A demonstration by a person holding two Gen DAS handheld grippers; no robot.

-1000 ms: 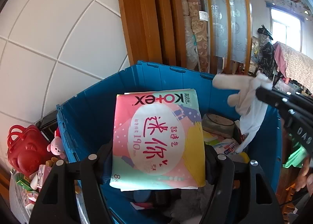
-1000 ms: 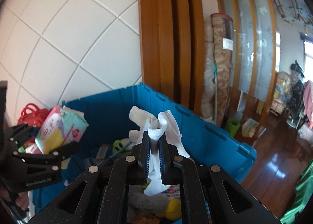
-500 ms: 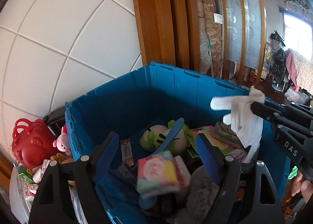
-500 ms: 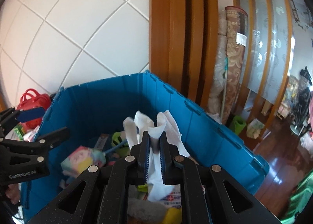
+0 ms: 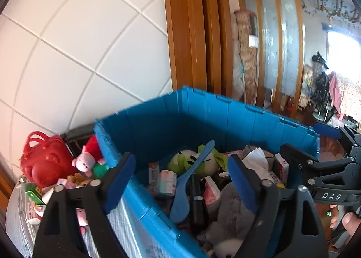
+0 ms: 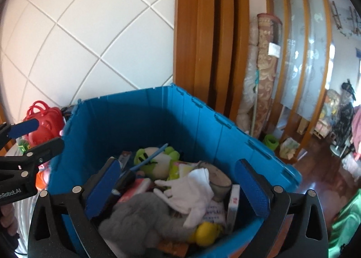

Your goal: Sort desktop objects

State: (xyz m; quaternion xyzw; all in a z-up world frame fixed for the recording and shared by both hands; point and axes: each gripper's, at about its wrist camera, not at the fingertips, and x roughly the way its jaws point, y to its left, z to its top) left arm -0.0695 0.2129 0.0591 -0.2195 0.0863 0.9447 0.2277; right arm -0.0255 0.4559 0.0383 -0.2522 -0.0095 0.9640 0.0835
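White wall tiles and a brown wooden door frame stand behind a big blue crate (image 6: 198, 122), which is already full of small things. Both grippers hang above the near edge of this crate.

The right gripper (image 6: 178, 185) has its jaws very wide; they have just been opening, and nothing is between them. The white glove (image 6: 191, 190) lies loose under it, on top of the pile, touching a grey plush toy (image 6: 140, 215) on the near side and a brown round pot (image 6: 220, 182) on the right.

The left gripper (image 5: 180, 181) also stands wide and empty, and its jaws have just been opening too. The small pink packet (image 5: 167, 179) lies in the crate beside a blue spoon (image 5: 187, 181), with a green plush (image 5: 191, 161) at the far side.

So I judge that the dropping step is finished for both hands: each thing is inside the crate and free of the pads. The next move, I think, is to go for new things. At the left of the crate, outside it, I see a red bag (image 5: 42, 158), a pink pig toy (image 5: 83, 161) and small boxes on the table. The left hand is nearest to them; it must go over the crate wall without catching it, then close on one piece only.
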